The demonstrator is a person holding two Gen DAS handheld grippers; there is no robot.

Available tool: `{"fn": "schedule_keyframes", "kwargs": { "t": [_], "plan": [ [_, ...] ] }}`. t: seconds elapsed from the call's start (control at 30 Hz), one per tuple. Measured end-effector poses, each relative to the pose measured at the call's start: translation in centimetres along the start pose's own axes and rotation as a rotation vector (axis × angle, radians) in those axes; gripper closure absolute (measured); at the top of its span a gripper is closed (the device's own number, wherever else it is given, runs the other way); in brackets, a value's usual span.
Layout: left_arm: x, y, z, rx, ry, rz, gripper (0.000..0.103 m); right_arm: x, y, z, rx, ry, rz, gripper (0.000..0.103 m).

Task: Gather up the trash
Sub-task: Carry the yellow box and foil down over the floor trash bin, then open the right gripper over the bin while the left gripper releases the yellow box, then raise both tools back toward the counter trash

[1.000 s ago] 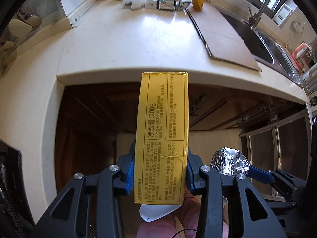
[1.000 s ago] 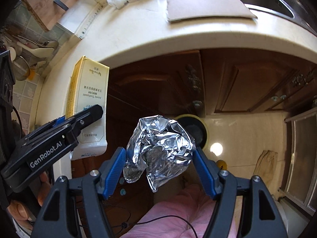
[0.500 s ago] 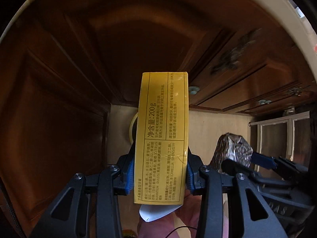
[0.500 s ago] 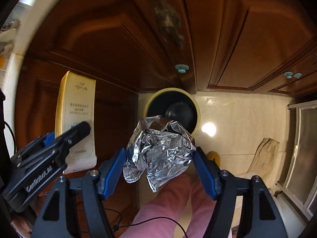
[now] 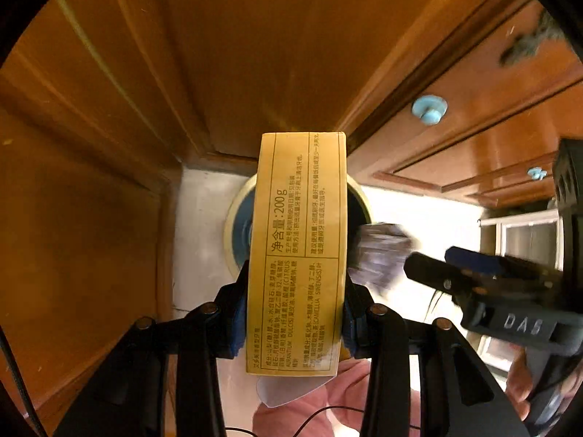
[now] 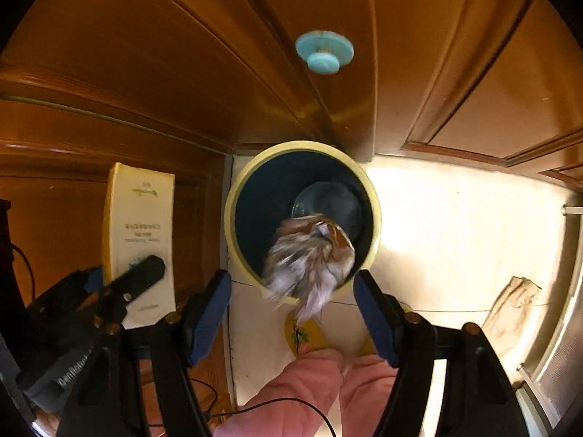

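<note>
My left gripper (image 5: 295, 309) has its fingers clamped on the long sides of the tall yellow cardboard box printed with dark text (image 5: 297, 251), which stands upright between the blue pads. My right gripper (image 6: 291, 313) has its fingers spread apart, and the crumpled ball of silver foil (image 6: 309, 258) is clear of both pads, smeared with motion blur, over the near edge of the round cream-rimmed bin with the dark inside (image 6: 233, 215). I judge the foil is dropping into the bin, so that piece is as good as collected. The box is not yet binned: in the left view it hangs just in front of the bin mouth, covering most of it, with the bin rim showing either side.

What is left, as I read it, is letting the box go over the opening.

Hard to make out: the blur hides whether the foil will clear the near rim. Something pale and round lies at the bin's bottom; I cannot tell what. The box's lower end is cut off behind my pink-clad legs (image 6: 320, 393). Wooden cabinet doors (image 6: 182, 54) fill the far side of both views.
</note>
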State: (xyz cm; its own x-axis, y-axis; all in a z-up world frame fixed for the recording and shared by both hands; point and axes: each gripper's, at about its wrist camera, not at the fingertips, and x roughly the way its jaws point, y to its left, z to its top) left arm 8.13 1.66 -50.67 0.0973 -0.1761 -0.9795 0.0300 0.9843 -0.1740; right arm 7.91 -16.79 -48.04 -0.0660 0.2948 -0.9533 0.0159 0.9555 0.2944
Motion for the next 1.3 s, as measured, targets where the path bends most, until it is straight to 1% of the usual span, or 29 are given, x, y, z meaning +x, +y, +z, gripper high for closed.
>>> {"fn": "schedule_keyframes", "kwargs": {
  "t": [0.07, 0.17, 0.23, 0.3, 0.4, 0.47, 0.5, 0.6, 0.7, 0.9, 0.97, 1.0, 1.13, 1.3],
  "plan": [
    [1.3, 0.0, 0.0, 0.021, 0.011, 0.004, 0.064, 1.1, -0.4, 0.5, -0.003, 0.004, -0.001, 0.033],
    [2.7, -0.2, -0.1, 0.047, 0.039, -0.023, 0.064, 1.5, -0.5, 1.3, 0.010, 0.001, 0.016, 0.033],
    [3.6, 0.0, 0.1, 0.063, 0.043, -0.026, 0.064, 1.6, -0.8, 1.6, 0.022, 0.000, 0.022, 0.033],
    [4.2, -0.4, 0.4, 0.070, 0.047, -0.034, 0.061, 1.4, -1.0, 1.6, 0.030, -0.006, 0.016, 0.033],
    [4.6, -0.1, 0.5, 0.061, 0.045, -0.045, 0.049, 1.7, -1.7, 1.6, 0.037, -0.014, 0.000, 0.033],
    [4.6, 0.4, 0.7, 0.048, 0.038, -0.037, 0.031, 2.1, -2.1, 1.6, 0.041, -0.018, -0.017, 0.033],
    [4.8, 0.5, 0.8, 0.036, 0.033, -0.027, 0.029, 2.3, -2.3, 1.5, 0.040, -0.023, -0.027, 0.033],
    [5.4, 1.0, 1.1, -0.004, 0.031, 0.012, 0.029, 2.7, -2.6, 1.2, 0.033, -0.039, -0.058, 0.033],
    [5.8, 1.5, 1.1, -0.035, 0.036, 0.021, 0.029, 2.9, -2.7, 1.1, 0.031, -0.044, -0.073, 0.033],
    [5.4, 1.3, 0.6, 0.007, 0.037, 0.049, 0.027, 2.8, -2.4, 1.0, 0.042, -0.045, -0.074, 0.033],
    [5.0, 1.1, 0.6, 0.018, 0.038, 0.061, 0.022, 2.7, -2.2, 0.9, 0.047, -0.046, -0.074, 0.033],
    [4.7, 1.1, 0.5, 0.020, 0.036, 0.064, 0.021, 2.5, -2.1, 0.8, 0.050, -0.045, -0.075, 0.032],
    [2.8, 0.7, 0.4, 0.026, 0.026, 0.079, 0.011, 1.8, -1.9, 0.2, 0.069, -0.040, -0.072, 0.032],
    [-0.6, 0.1, 0.4, 0.024, 0.012, 0.084, 0.008, -0.6, -1.2, -0.5, 0.081, -0.037, -0.069, 0.031]
  ]
}}
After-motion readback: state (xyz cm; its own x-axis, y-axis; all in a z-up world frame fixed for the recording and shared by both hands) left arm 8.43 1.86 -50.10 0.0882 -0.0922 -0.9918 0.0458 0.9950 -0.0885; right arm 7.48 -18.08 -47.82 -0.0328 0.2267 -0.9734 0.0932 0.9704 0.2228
